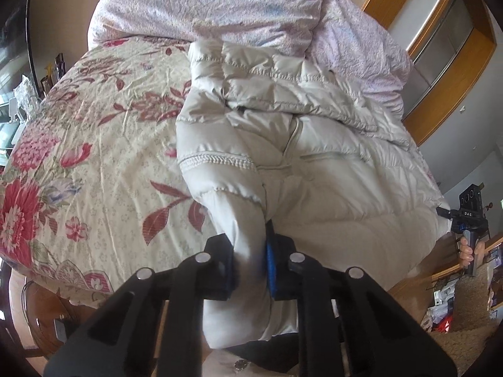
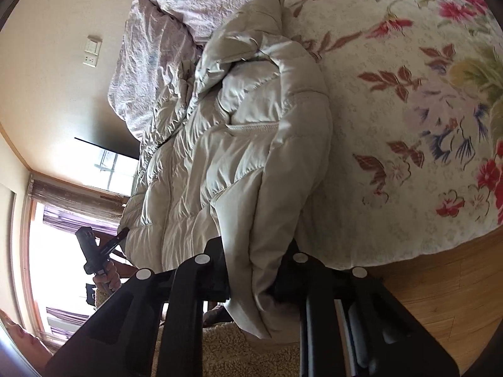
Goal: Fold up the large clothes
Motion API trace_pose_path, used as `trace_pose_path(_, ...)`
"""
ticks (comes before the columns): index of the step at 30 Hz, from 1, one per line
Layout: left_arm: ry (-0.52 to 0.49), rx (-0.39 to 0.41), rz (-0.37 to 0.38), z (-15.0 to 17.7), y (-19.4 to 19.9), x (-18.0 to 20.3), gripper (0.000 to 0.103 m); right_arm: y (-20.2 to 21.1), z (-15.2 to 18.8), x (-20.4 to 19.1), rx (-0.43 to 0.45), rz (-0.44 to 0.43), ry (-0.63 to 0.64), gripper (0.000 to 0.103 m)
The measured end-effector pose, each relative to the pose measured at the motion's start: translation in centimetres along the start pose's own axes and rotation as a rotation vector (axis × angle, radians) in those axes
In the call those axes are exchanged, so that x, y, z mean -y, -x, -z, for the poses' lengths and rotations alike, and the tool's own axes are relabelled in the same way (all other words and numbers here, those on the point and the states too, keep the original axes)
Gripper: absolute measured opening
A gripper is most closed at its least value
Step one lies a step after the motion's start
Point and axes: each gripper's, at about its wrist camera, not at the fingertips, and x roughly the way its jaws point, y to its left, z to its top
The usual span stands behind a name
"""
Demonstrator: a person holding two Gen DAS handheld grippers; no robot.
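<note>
A large cream quilted down jacket point(image 1: 314, 144) lies across the floral bedspread point(image 1: 94, 132), its lower end hanging over the bed's near edge. My left gripper point(image 1: 251, 267) is shut on a bunched fold of the jacket's hem at the near left corner. In the right wrist view the same jacket point(image 2: 239, 132) lies lengthwise, and my right gripper point(image 2: 254, 267) is shut on a thick fold of its edge. Each gripper shows small in the other's view: the right one point(image 1: 470, 216) at the jacket's far corner, the left one point(image 2: 94, 248) likewise.
A crumpled pale lilac duvet point(image 1: 220, 3) is heaped at the head of the bed, touching the jacket's top. A wooden-framed cabinet point(image 1: 440, 47) stands right. Wooden floor point(image 2: 440, 282) and a shaggy beige rug point(image 2: 239, 352) lie below the bed edge. A window point(image 2: 63, 235) is behind.
</note>
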Motion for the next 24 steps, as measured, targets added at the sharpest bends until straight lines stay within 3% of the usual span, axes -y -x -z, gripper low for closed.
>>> trace_pose_path(10, 0.021, 0.17, 0.037, -6.3, 2.5, 0.9, 0.015, 2.9, -5.1, -6.7, 0.231, 0.015, 0.127, 0.017)
trace_pose_path(18, 0.173, 0.26, 0.143, -13.1, 2.2, -1.1, 0.015, 3.4, -11.6, -9.8, 0.463, -0.015, 0.108, 0.017)
trace_pose_path(24, 0.197, 0.294, 0.081, -18.6, -0.8, -1.4, 0.015, 0.0, -18.1, -11.3, 0.536, 0.018, 0.07, 0.017)
